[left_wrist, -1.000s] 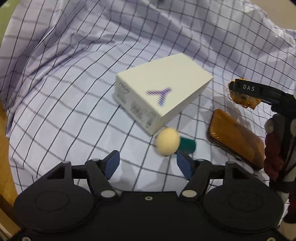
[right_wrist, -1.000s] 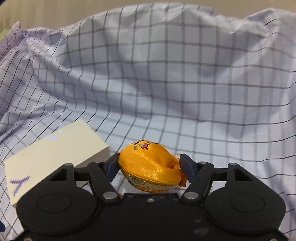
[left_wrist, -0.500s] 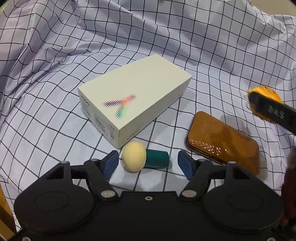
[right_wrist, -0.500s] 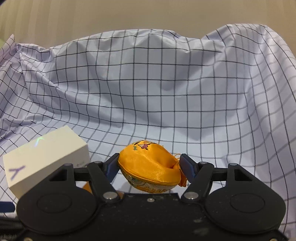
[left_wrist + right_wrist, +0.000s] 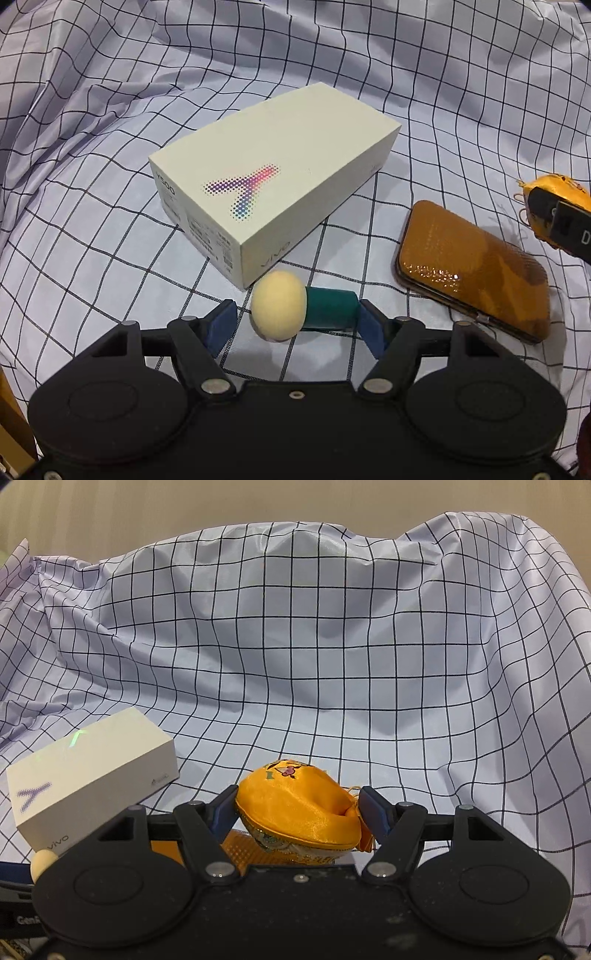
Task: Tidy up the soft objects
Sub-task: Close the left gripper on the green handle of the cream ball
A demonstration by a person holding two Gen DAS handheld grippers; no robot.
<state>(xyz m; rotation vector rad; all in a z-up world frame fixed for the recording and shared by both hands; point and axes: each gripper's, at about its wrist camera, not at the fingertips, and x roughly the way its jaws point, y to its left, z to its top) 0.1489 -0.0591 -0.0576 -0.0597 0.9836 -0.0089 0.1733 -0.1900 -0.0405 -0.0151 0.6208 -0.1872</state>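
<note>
Left wrist view, left to right: checked cloth (image 5: 110, 110), pale lilac with a dark grid, rumpled, covers the whole surface. White vivo phone box (image 5: 273, 177) lies flat on it at centre, dotted Y logo up, one corner toward the camera. Just in front of that corner sits the mushroom-shaped sponge (image 5: 299, 308): cream round head on the left, green stem on the right, lying on its side between the blue pads of the left gripper (image 5: 297, 325). Right pad touches the stem end; left pad (image 5: 221, 326) stands apart from the cream head, gap visible. So jaws about half wide, bracketing the sponge, not clamped on it. Whether the sponge rests on the cloth or is lifted, cannot tell. Right of it, an amber textured case (image 5: 472, 266) lies flat, near but apart from the box. At the far right edge, the orange satin pouch (image 5: 554, 188), partly hidden behind a black finger of the other tool.

Right wrist view: box (image 5: 92, 775) at left, sponge head peeking at the lower left edge. Right gripper (image 5: 299, 812) has its jaws closed on the pouch (image 5: 295, 808), both pads pressing its sides, fabric dented at the right pad. Pouch is held above the amber case (image 5: 240, 849), which shows beneath it. Cloth (image 5: 332, 646) rises behind, beige wall above.
</note>
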